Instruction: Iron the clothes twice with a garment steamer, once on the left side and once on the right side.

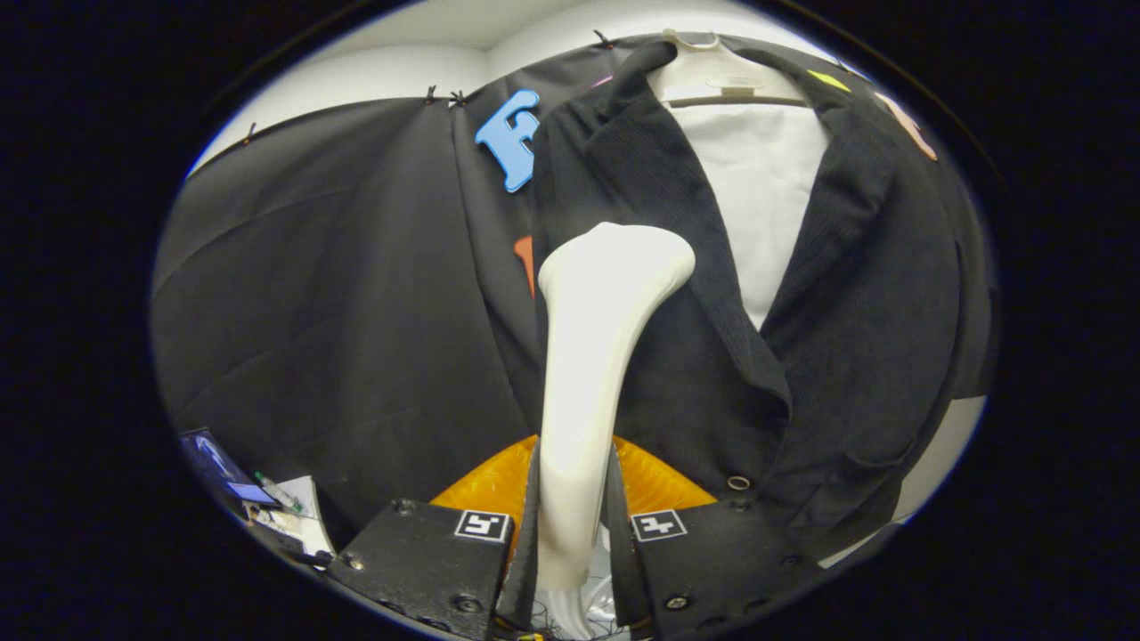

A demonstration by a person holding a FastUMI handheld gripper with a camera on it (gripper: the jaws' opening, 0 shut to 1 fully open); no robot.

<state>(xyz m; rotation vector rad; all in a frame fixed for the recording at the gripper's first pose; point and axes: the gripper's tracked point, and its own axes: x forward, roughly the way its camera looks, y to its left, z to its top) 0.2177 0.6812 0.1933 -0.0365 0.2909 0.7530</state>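
In the gripper view, the fingers are clamping the handle of the white plastic garment steamer, its head lying against one front panel of the dark corduroy jacket hanging on a white hanger. Judging by this, a pass is underway; completed passes cannot be told. Open room is lying beside the jacket's outer edge, along the black cloth wall.

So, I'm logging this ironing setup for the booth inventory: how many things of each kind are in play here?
Garment steamer, clamped between the gripper fingers: 1
Dark jacket: 1
White shirt under it: 1
Hanger: 1
Jacket button: 1
Total: 5
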